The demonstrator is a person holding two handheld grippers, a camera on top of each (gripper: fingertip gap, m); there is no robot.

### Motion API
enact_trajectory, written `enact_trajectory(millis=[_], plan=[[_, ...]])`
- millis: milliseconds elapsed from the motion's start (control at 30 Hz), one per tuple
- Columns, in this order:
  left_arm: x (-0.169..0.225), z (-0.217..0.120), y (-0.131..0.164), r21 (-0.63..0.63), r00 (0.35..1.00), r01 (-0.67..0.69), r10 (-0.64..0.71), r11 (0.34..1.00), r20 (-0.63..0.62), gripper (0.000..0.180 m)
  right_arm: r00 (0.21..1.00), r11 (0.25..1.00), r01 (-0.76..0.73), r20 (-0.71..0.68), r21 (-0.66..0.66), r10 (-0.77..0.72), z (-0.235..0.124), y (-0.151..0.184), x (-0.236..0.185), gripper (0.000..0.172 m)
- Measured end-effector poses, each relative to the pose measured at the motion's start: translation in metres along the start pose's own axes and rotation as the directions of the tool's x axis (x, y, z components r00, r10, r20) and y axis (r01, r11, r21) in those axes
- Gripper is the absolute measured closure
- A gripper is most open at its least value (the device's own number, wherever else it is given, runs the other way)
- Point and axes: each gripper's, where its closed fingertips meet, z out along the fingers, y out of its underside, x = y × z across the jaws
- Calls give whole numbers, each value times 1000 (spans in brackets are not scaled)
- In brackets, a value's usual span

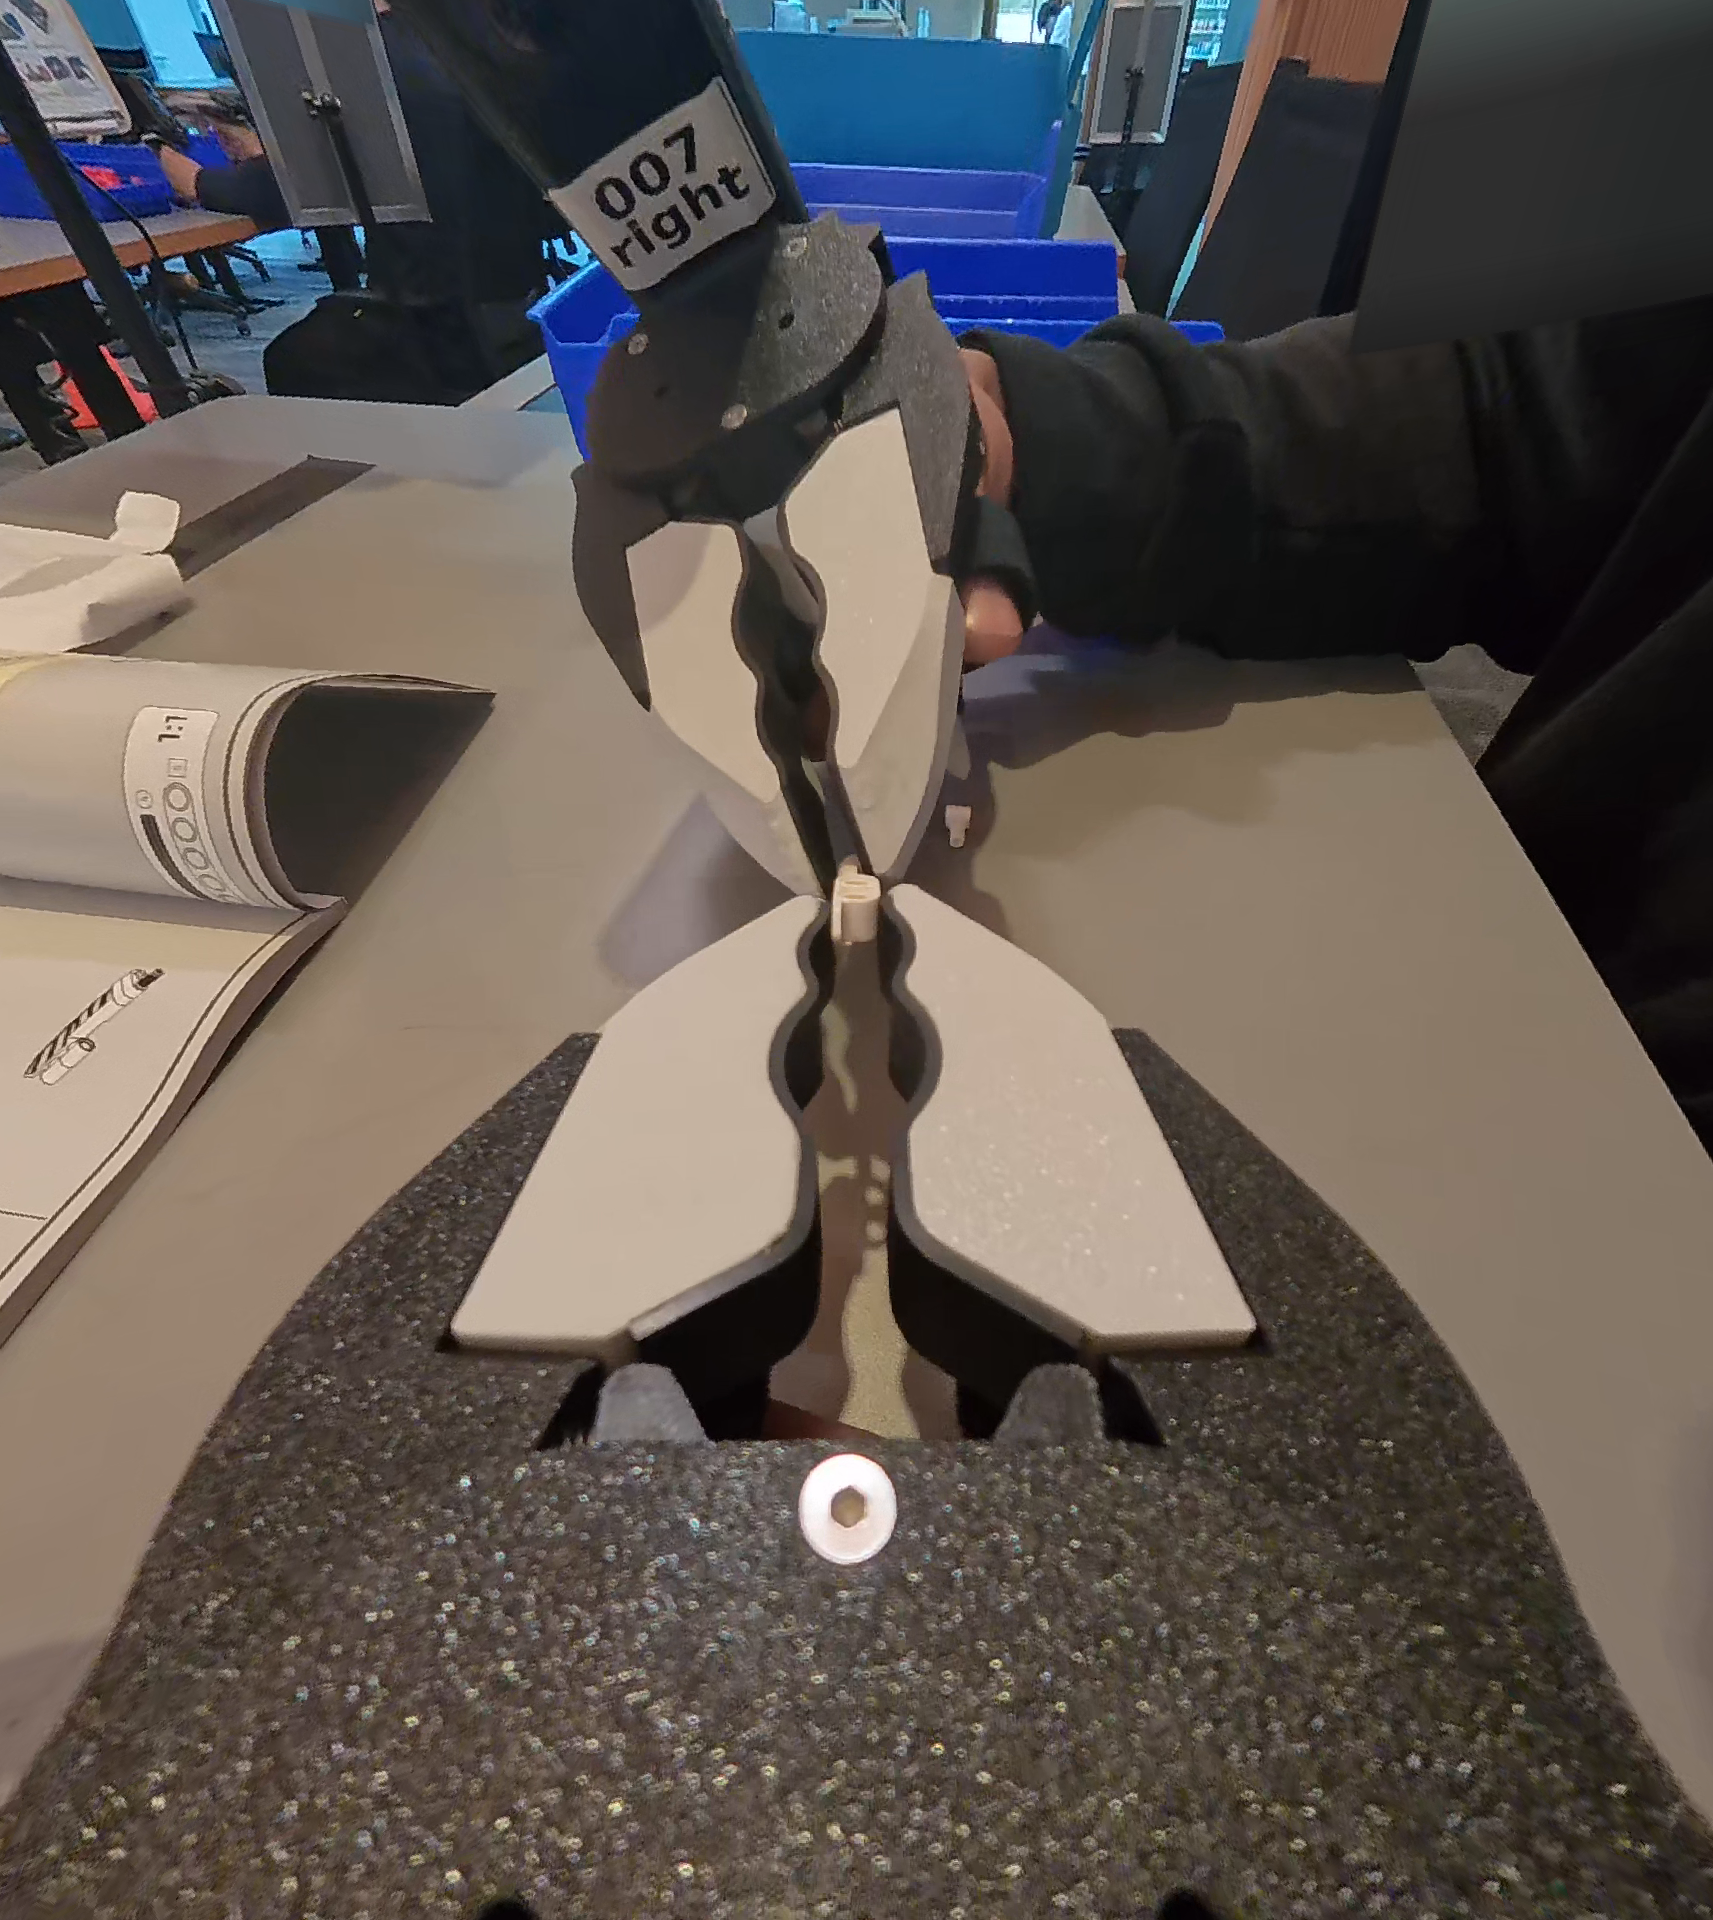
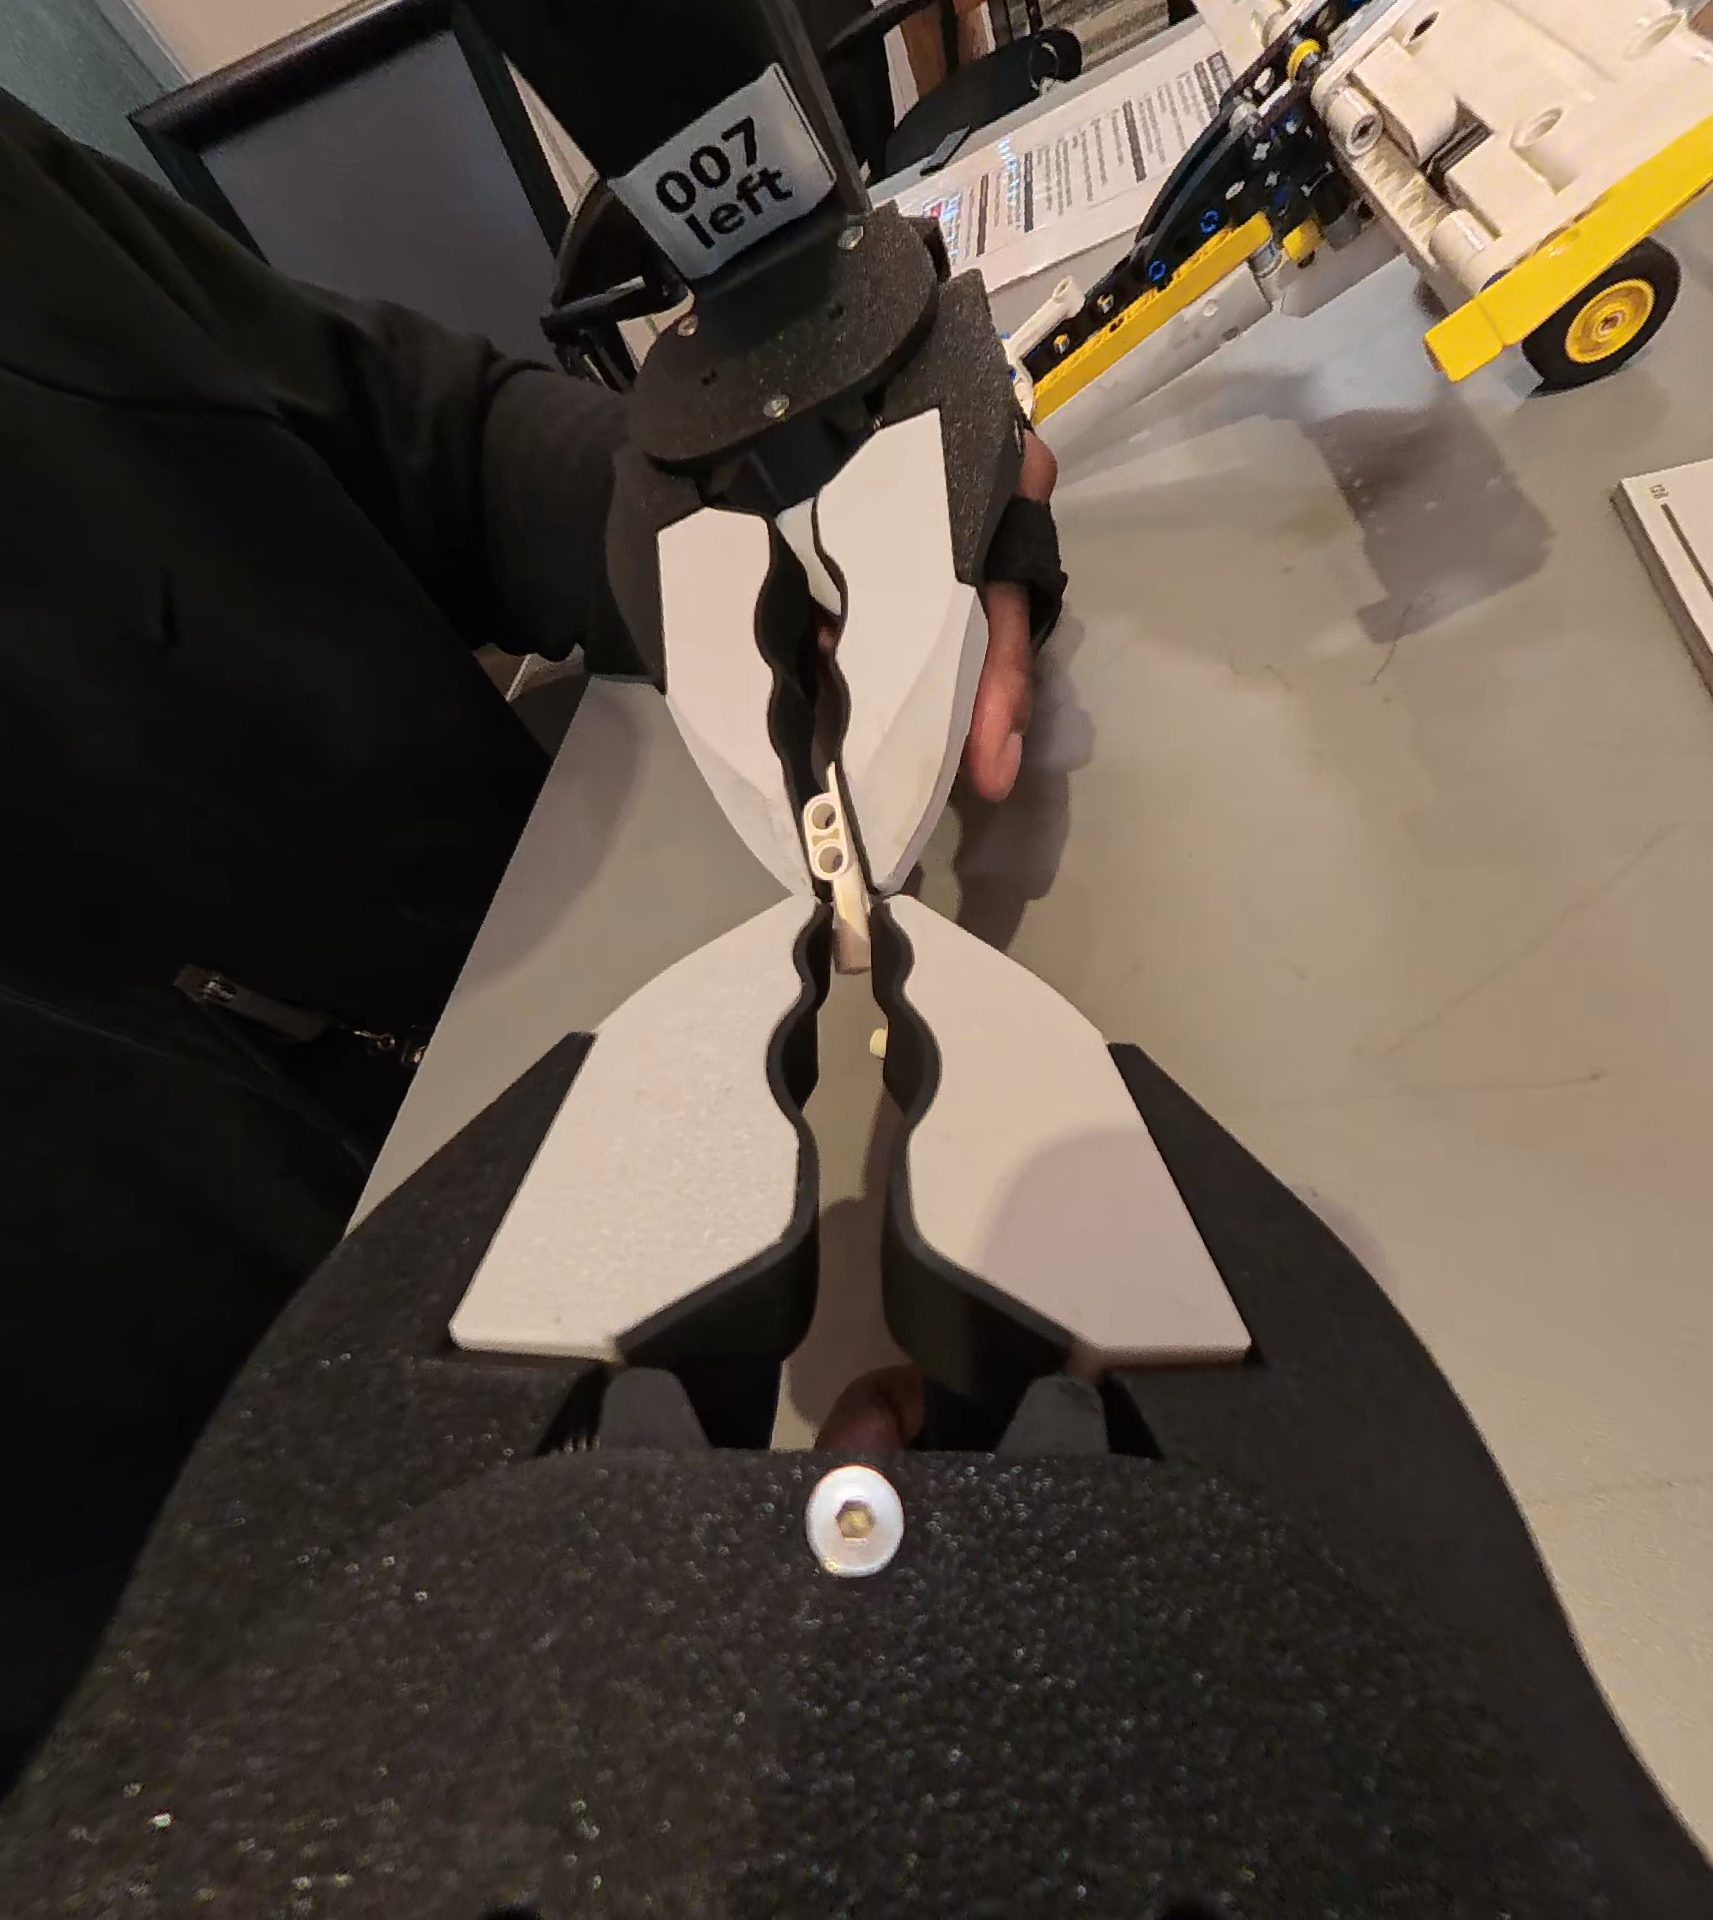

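Two hand-held grippers meet tip to tip above a grey desk [image 1: 1247, 935], near the edge closest to the person in dark clothing. The left gripper [image 1: 854, 912] is clenched on a small cream-white plastic beam piece [image 1: 854, 906] with round holes, its grey fingertips [image 1: 779, 935] pressing on either side. The right gripper [image 2: 850, 914] is likewise clenched on the other end of the same piece, which spans the small space between the two claws; in the right wrist view, two of its holes show inside the left gripper's fingers. A tiny white peg [image 1: 956, 826] lies on the desk just beside the right gripper's tips. An open instruction booklet [image 1: 83, 935] with a curled page lies toward one side of the desk, crumpled white paper [image 1: 21, 571] beyond it. A white and yellow brick-built vehicle [image 2: 1454, 197] stands toward the far side of the desk, well apart from the grippers, next to printed sheets [image 2: 1080, 177].
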Motion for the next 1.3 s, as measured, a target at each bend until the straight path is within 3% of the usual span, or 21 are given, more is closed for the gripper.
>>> enact_trajectory(millis=[433,533,733,900,1100,1300], plan=[[-2,-3,-4,31,1000,10,-11,999,26,173,998,999,40,-46,19,-39,0,-6,-1,165],[-4,-3,0,-16,999,-5,6,1000,53,173,987,995,84,-131,-53,-90,-3,-1,3,165],[-20,-8,9,-97,989,19,-4,995,145,173,911,936,143,-325,-323,-252,-12,32,16,159],[-16,-2,21,-196,987,-34,64,980,149,173,884,883,158,-336,-442,-327,16,57,6,152],[-18,-1,21,-243,965,-116,167,963,203,173,836,892,95,-450,-443,-313,32,63,13,149],[-23,-1,23,-312,910,-233,320,921,266,173,796,888,89,-503,-451,-335,33,61,16,164]])
